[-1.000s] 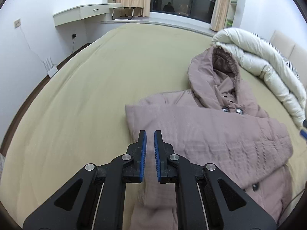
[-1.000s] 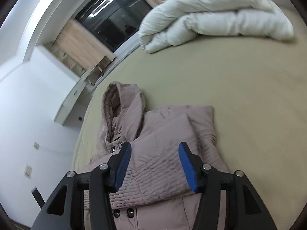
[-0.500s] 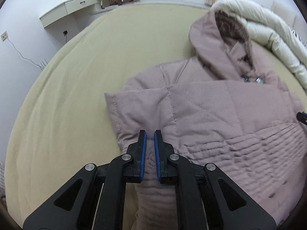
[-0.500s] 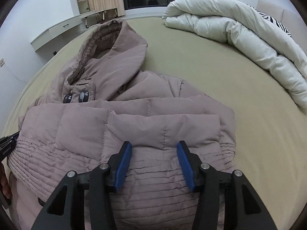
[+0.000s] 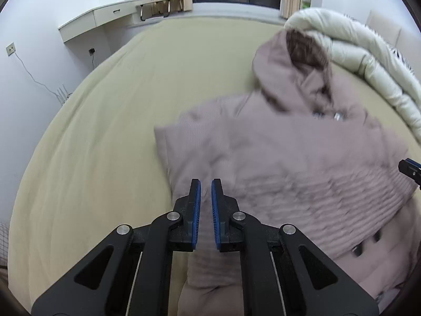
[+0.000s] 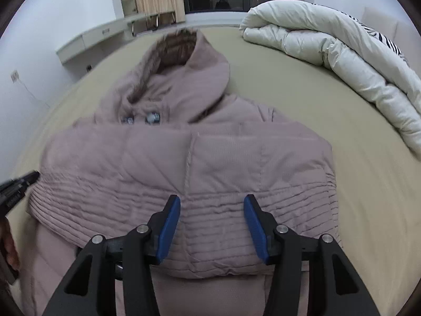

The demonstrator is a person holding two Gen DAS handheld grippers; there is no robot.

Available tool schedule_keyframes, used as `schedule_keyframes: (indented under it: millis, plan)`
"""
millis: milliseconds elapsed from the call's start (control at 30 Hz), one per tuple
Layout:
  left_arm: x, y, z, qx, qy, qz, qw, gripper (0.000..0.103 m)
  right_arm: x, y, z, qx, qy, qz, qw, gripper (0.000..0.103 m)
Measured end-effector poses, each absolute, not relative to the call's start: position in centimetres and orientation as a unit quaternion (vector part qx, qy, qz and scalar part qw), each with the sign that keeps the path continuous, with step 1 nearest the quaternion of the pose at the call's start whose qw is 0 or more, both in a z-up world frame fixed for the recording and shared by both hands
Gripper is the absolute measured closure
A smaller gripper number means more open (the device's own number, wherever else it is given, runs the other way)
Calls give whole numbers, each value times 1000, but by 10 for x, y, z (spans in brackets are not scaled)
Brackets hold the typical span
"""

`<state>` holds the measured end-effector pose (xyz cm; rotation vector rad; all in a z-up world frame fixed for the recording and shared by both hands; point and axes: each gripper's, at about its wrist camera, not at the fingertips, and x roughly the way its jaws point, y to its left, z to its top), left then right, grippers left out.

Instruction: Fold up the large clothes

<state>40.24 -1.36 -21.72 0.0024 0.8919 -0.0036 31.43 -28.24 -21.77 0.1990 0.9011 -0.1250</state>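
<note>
Mauve hooded coat (image 6: 189, 158) lies on the bed (image 5: 105, 137), sleeves folded across its front, hood toward the window. My left tool (image 5: 206, 208) is clenched with nothing in it, over the coat's left edge. My right tool (image 6: 211, 226) is opening, empty, above the ribbed sleeve. White duvet (image 6: 329, 52) rolled at far right

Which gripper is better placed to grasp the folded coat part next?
Probably right: the right gripper is opening above the coat, nothing pinched. The left gripper is shut at its edge.
</note>
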Motion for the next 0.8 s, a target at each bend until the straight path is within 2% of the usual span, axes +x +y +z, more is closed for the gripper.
schedule_keyframes:
  millis: [33,67,100,167,200,233,267,633,700,767,800]
  plan:
    - [411,-16,-209,-12,430,-11,903,95,314,-287,-208,108,420,-56,899,29]
    - [425,-20,-201,-27,430,-20,902,95,316,-292,-200,113,408,-55,904,24]
    - [438,-25,-194,-39,430,-27,902,95,320,-297,-192,117,395,-54,909,21]
    - [468,-41,-182,-48,432,-46,899,84,334,-308,-182,126,386,-47,913,20]
    - [487,-53,-178,-45,434,-58,898,55,342,-313,-179,130,387,-45,912,19]
    - [503,-63,-174,-38,431,-67,899,14,353,-318,-177,133,390,-47,910,19]
    - [521,-73,-173,-30,428,-72,901,4,362,-322,-176,136,391,-47,909,19]
    - [690,-172,-191,22,444,-49,894,6,471,-349,-176,119,406,-37,905,18]
    - [708,-170,-200,18,449,-35,893,20,481,-353,-183,125,412,-36,902,18]
    - [725,-168,-213,22,461,-30,886,53,489,-355,-191,123,414,-36,901,19]
    - [731,-166,-219,23,468,-30,883,56,493,-355,-194,120,416,-36,901,19]
